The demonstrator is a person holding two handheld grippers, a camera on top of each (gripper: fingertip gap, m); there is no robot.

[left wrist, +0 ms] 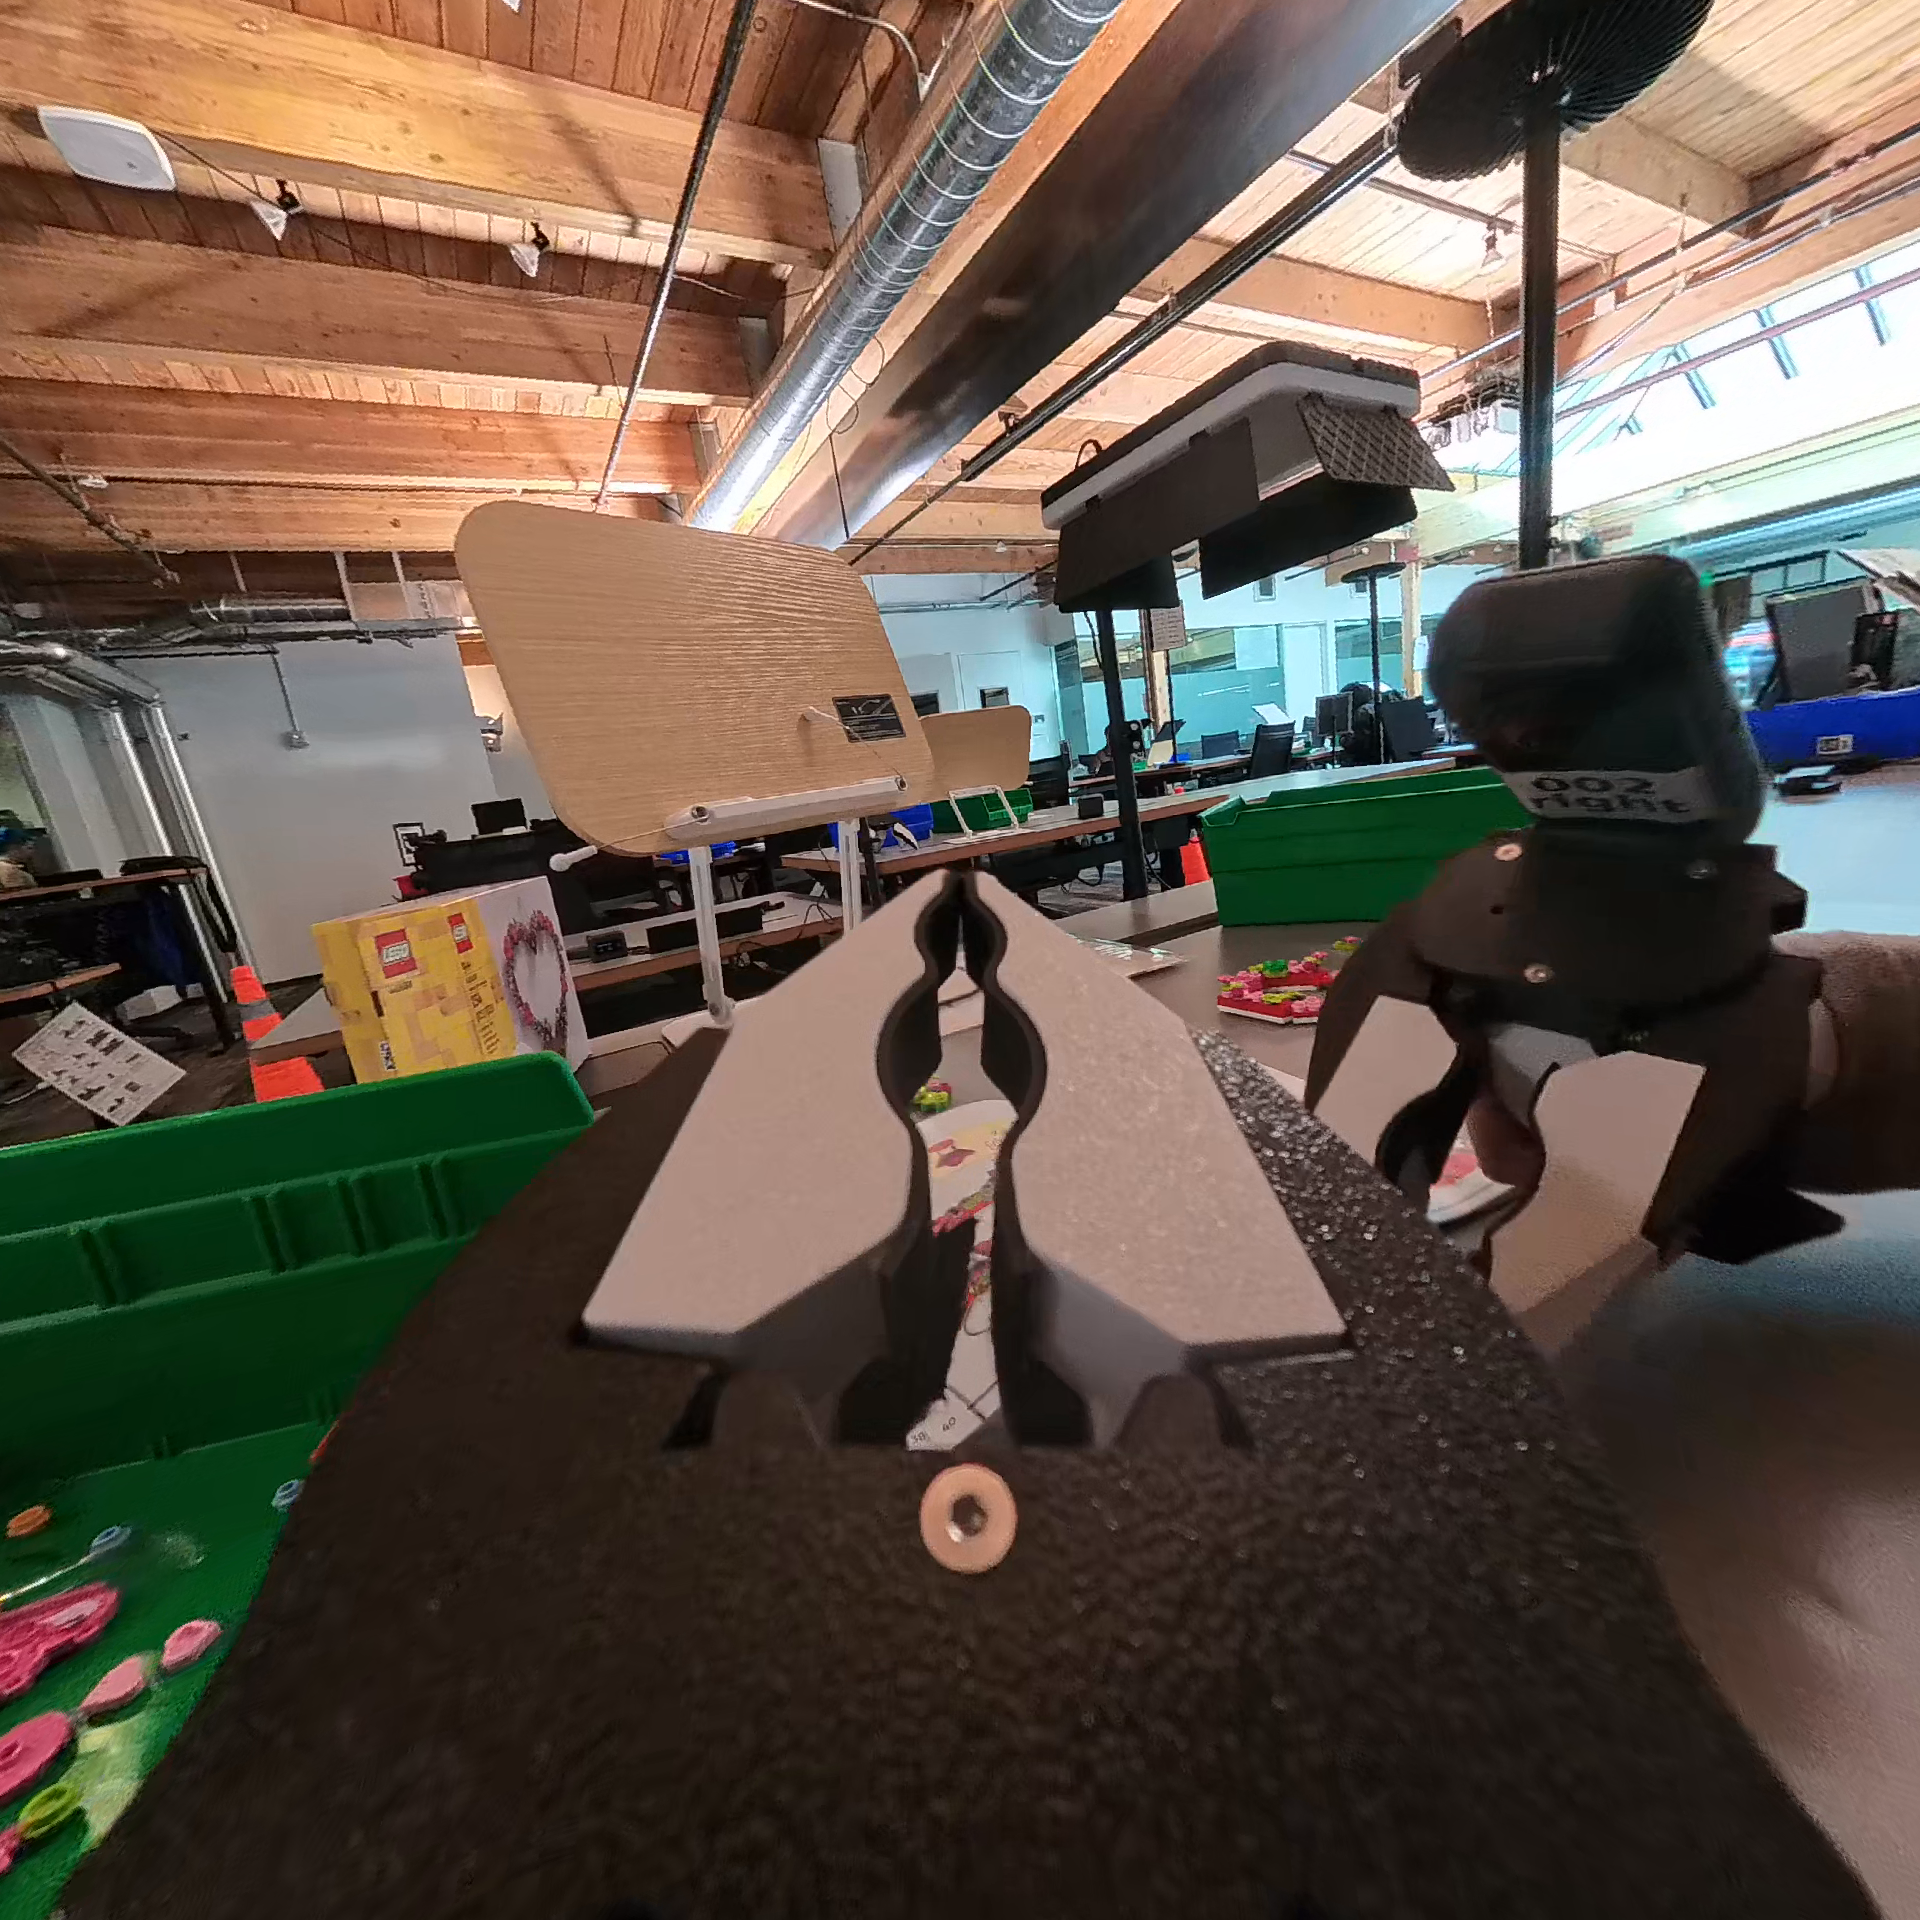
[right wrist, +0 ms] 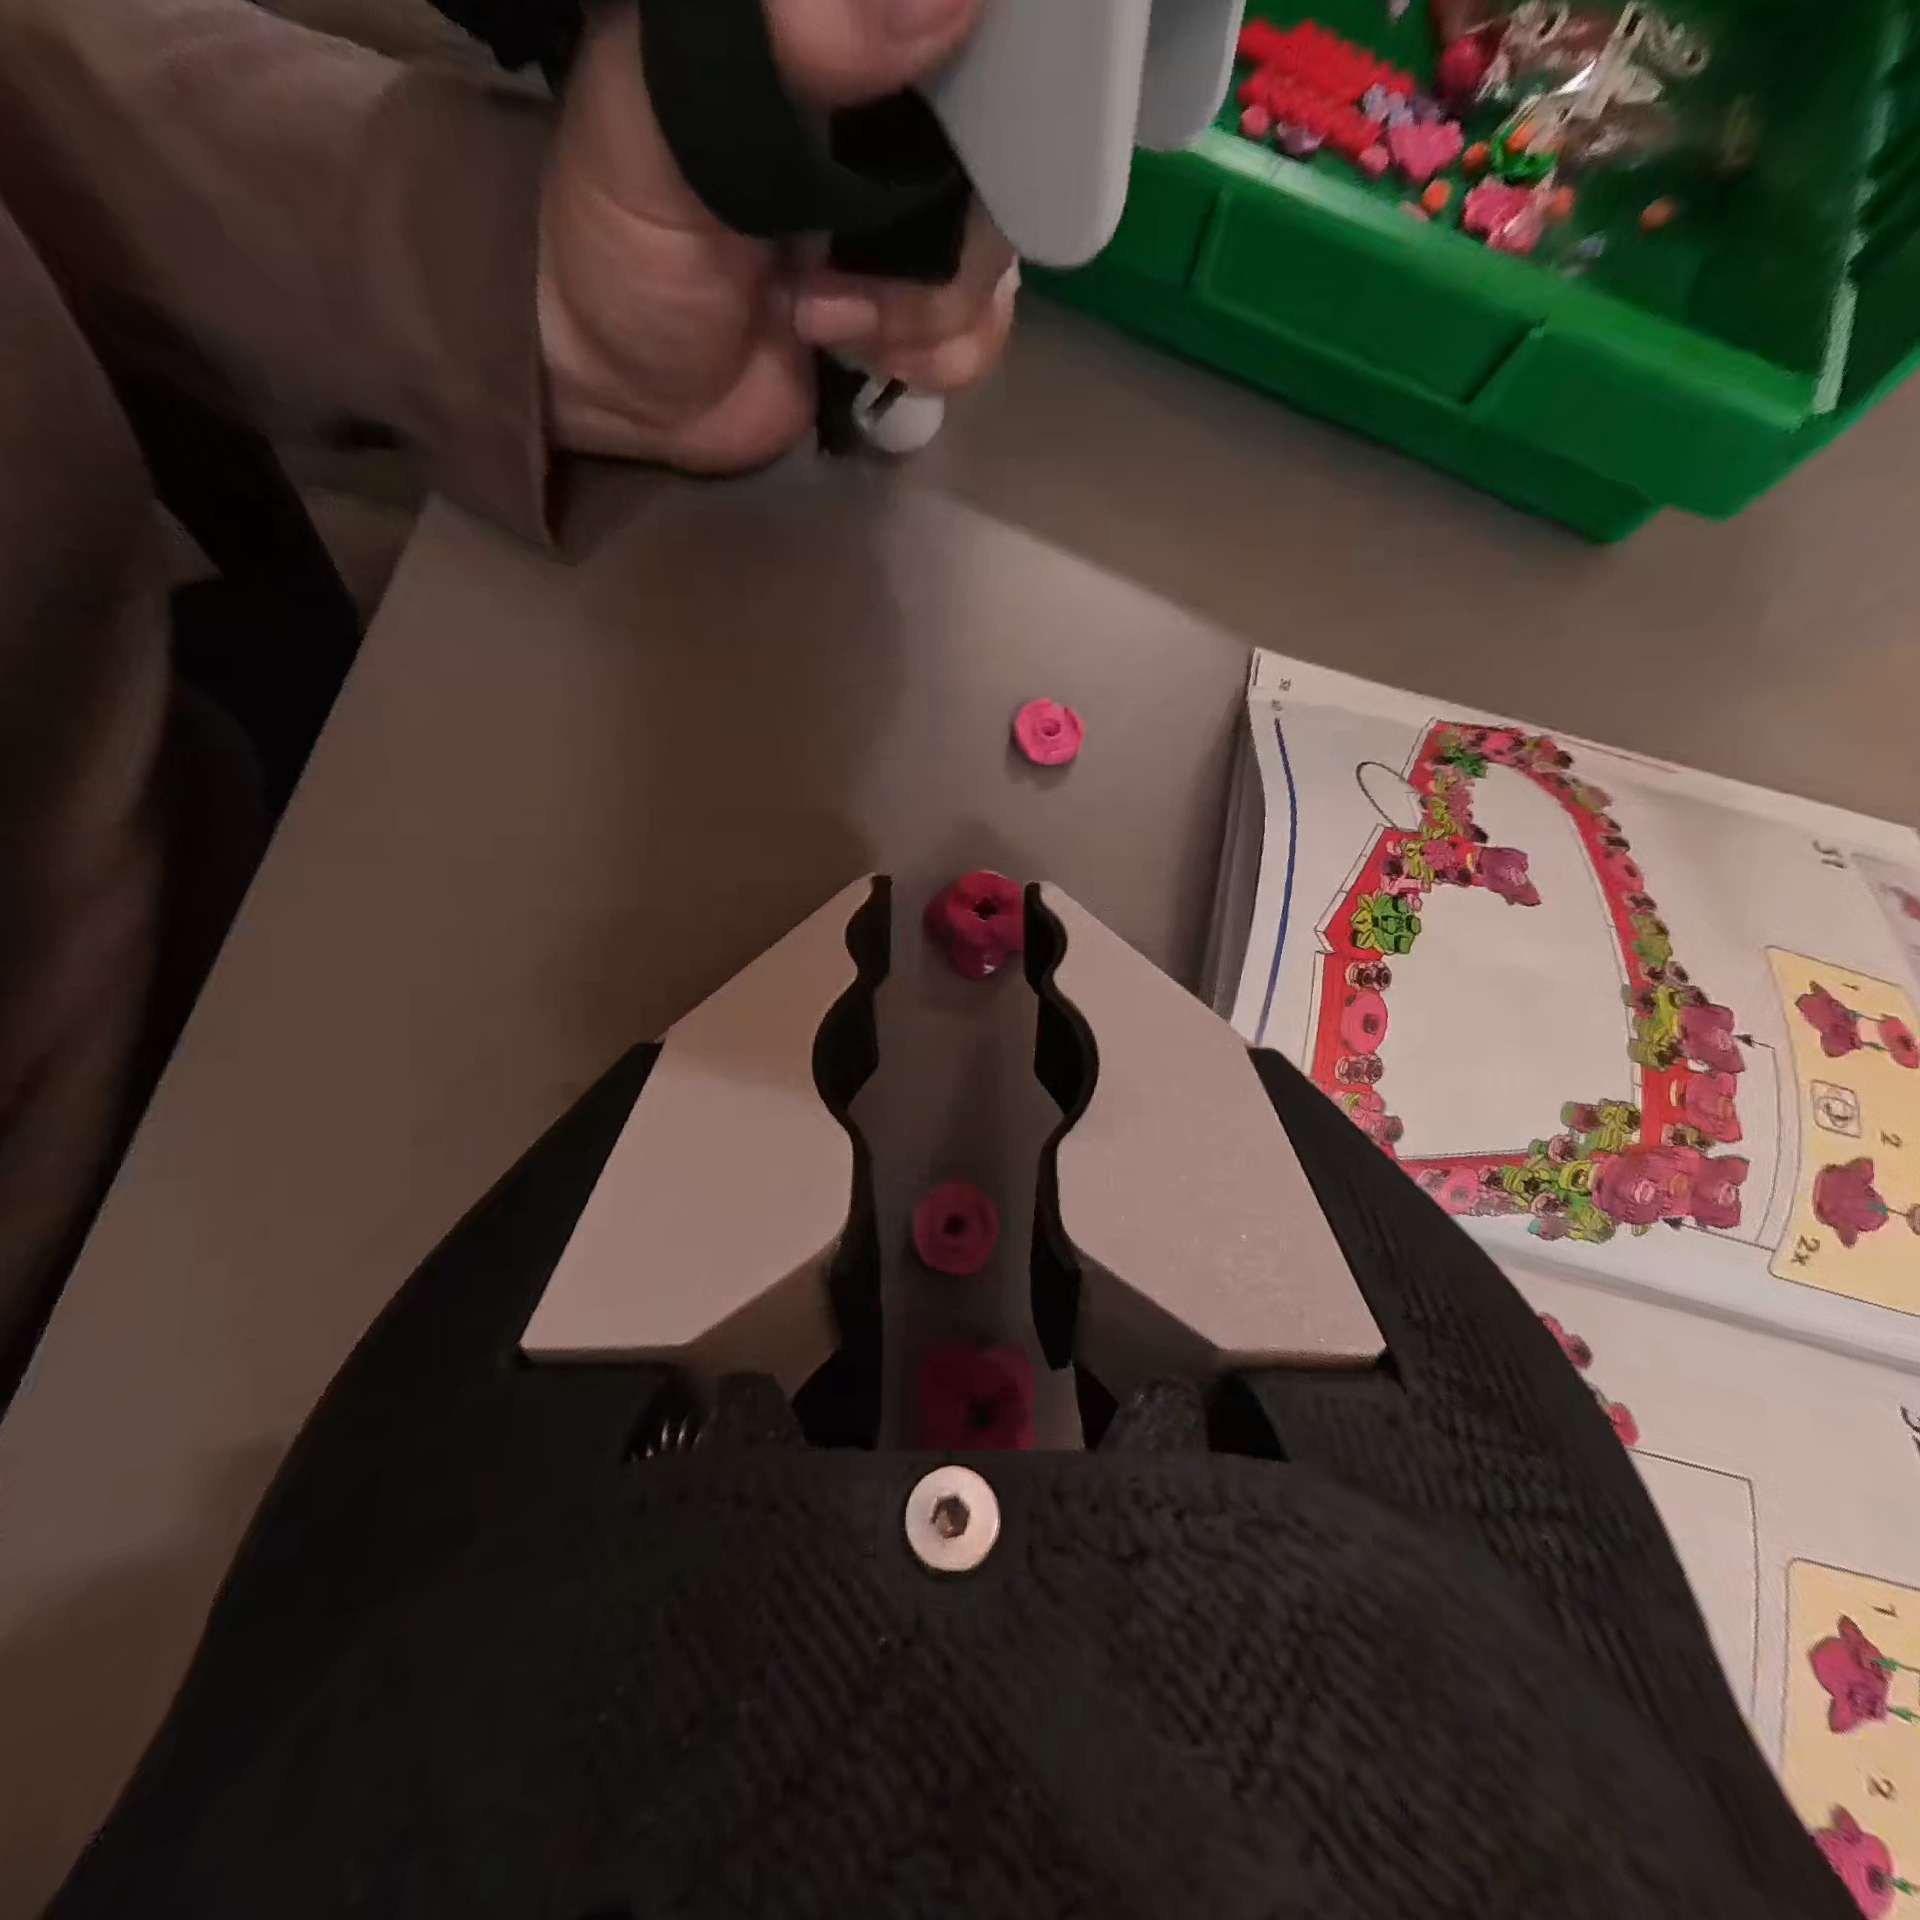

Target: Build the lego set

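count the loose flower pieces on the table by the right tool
4: a pink one ahead of the right tool, a dark one at its tips, two more between its fingers. Others may be hidden beneath.

Four small flower pieces [right wrist: 984,924] lie in a row on the table [right wrist: 644,748], near its left edge. The booklet [right wrist: 1558,1039] lies right of them. A bin [right wrist: 1455,343] stands behind, holding loose pieces.

Printed writing stands on a yellow box [left wrist: 416,997] bearing red logos, a white label [left wrist: 1605,795] on a black camera casing [left wrist: 1590,686], a small black plate [left wrist: 864,717] on the wooden book stand [left wrist: 675,665], and, as step numbers, the instruction booklet [right wrist: 1558,1039].
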